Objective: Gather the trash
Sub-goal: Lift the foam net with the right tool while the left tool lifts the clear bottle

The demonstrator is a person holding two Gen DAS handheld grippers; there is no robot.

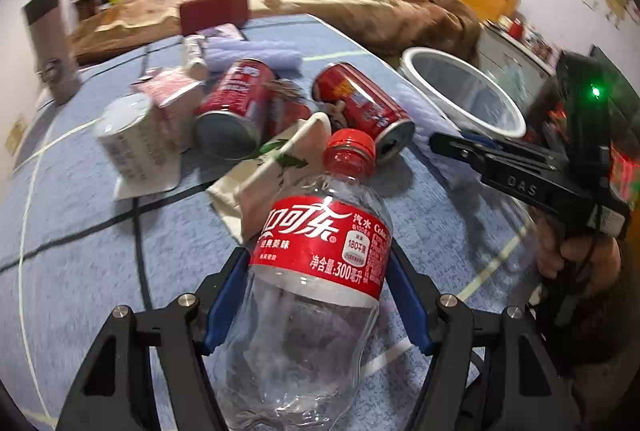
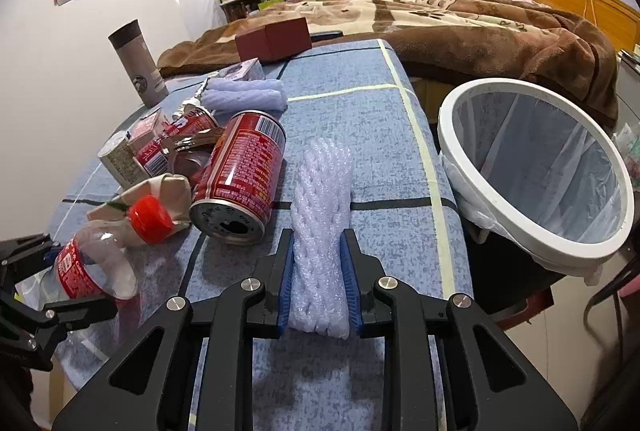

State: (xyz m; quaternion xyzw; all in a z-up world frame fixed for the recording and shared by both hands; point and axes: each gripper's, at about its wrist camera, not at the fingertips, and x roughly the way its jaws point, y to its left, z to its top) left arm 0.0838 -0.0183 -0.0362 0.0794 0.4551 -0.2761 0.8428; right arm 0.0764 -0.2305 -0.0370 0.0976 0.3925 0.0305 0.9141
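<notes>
Two pieces of rubbish gripped at once, one per hand, with the white-rimmed bin (image 2: 536, 175) as the goal for both. In the left gripper (image 1: 316, 295), an empty clear cola bottle (image 1: 316, 271), clamped across its red label between the blue pads, red cap pointing away toward the pile; held at the label probably because the ribbed waist there gives thin plastic some stiffness against the squeeze. In the right gripper (image 2: 318, 283), a roll of pale bubble wrap (image 2: 322, 215), pinched near its close end and squashed inward by the pads, its far length still lying on the blue tablecloth (image 2: 360, 119); soft stuff, so likely to droop once lifted. Bin set just off the table edge, beside and below the cloth, lined with a thin clear bag and mouth tilted toward the table, evidently so things can be tipped in without a long reach. Bubble wrap near the bin; bottle farther from it, on the other side of the wrap. Farther again from the bin, a heap not yet dealt with: red cans (image 2: 240, 175) on their sides, a crumpled paper bag (image 2: 160, 191), small cartons. Well away from the bin, a brown tumbler (image 2: 138, 63) standing upright and a dark red box (image 2: 274, 37), probably not rubbish.
</notes>
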